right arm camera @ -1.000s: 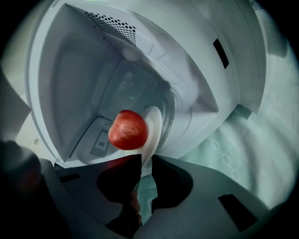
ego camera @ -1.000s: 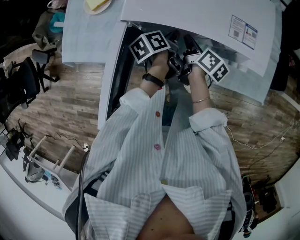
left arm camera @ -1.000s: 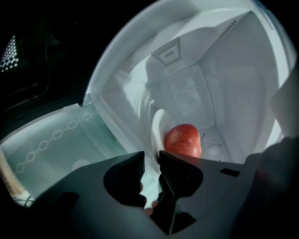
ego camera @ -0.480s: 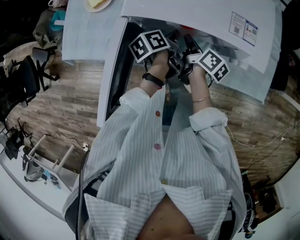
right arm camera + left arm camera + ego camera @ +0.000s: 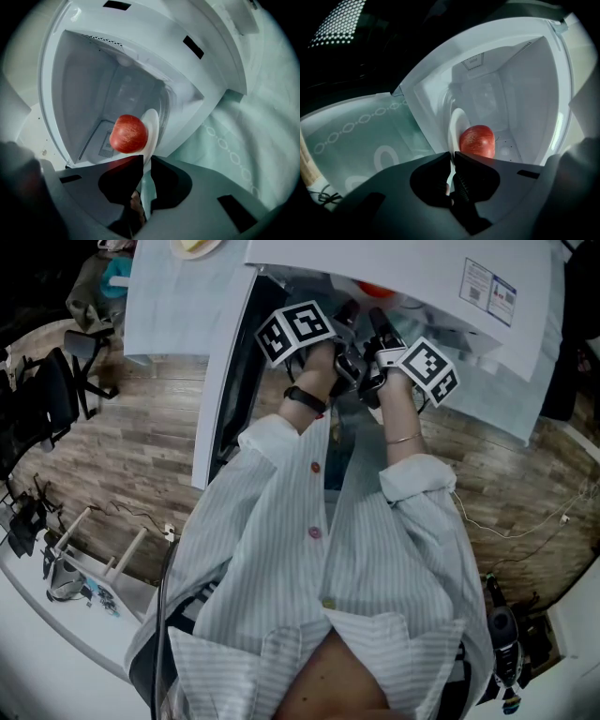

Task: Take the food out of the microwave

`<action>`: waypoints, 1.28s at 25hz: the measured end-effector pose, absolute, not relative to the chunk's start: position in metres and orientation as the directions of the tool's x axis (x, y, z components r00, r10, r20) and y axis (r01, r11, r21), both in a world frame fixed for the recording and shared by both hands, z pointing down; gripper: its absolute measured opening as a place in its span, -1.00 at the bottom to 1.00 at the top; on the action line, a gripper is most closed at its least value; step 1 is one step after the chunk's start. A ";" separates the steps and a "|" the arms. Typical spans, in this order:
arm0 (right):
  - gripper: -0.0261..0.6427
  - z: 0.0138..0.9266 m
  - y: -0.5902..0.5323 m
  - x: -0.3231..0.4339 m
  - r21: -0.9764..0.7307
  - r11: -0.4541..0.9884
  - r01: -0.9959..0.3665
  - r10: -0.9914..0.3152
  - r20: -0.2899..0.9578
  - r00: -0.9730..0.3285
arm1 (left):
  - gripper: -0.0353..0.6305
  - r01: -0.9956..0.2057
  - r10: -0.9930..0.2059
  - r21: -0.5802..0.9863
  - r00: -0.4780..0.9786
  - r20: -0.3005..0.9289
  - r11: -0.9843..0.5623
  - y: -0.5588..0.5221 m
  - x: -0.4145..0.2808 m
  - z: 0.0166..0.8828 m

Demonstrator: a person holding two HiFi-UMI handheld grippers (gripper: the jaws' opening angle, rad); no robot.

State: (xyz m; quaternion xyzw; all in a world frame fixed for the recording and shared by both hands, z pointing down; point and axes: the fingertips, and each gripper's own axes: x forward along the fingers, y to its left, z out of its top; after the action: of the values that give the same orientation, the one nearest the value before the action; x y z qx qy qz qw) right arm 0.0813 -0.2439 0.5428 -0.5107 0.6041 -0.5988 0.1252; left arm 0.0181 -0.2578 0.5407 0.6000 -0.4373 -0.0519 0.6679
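Head view: the person is leaning over the open microwave [image 5: 403, 268], with both hands reached into its mouth. The left gripper [image 5: 343, 315] and the right gripper [image 5: 377, 326] are held close together, side by side. A red patch deep in the opening is taken to be the apple [image 5: 374, 287]. The door [image 5: 228, 381] is swung fully out to the left.

Left gripper view: the apple [image 5: 477, 140] is seen resting on a white plate [image 5: 456, 123] that sits inside the cavity. The fingers of the left gripper [image 5: 452, 157] are closing. Only a thin slit is left between them, and that slit is filled by the near rim of the plate, so the rim is being pinched.

Right gripper view: the same plate [image 5: 153, 123] and apple [image 5: 129, 133] are seen from the other side. The right gripper [image 5: 145, 162] is likewise closing, and the plate's rim is caught between its fingers. A patterned cloth [image 5: 229, 150] is spread over the counter in front of the oven.

The step in hand is judged to be securing a two-sided hold on the plate. The withdrawal is not yet begun. For the next move, both grips should be firm first. The plate should then be lifted a little and drawn straight out over the sill. It must be kept level, since the apple is round and loose and could easily roll off.
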 end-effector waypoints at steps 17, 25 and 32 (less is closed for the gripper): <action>-0.77 0.538 -0.217 0.082 -0.892 -0.220 -0.394 -0.782 0.403 -0.475 | -0.81 -0.372 -0.632 0.888 0.627 0.456 0.271 -0.229 0.017 0.536; -0.77 0.531 -0.205 0.084 -0.904 -0.191 -0.383 -0.772 0.379 -0.510 | -0.81 -0.353 -0.670 0.898 0.603 0.433 0.262 -0.216 0.019 0.530; -0.77 0.526 -0.195 0.090 -0.911 -0.152 -0.384 -0.764 0.355 -0.539 | -0.81 -0.338 -0.704 0.910 0.585 0.403 0.241 -0.203 0.024 0.525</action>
State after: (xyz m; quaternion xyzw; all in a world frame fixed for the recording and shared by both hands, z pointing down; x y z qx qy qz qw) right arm 0.0895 -0.1946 0.5263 -0.4540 0.6323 -0.6081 0.1560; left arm 0.0237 -0.2027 0.5251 0.6001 -0.4338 -0.1392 0.6575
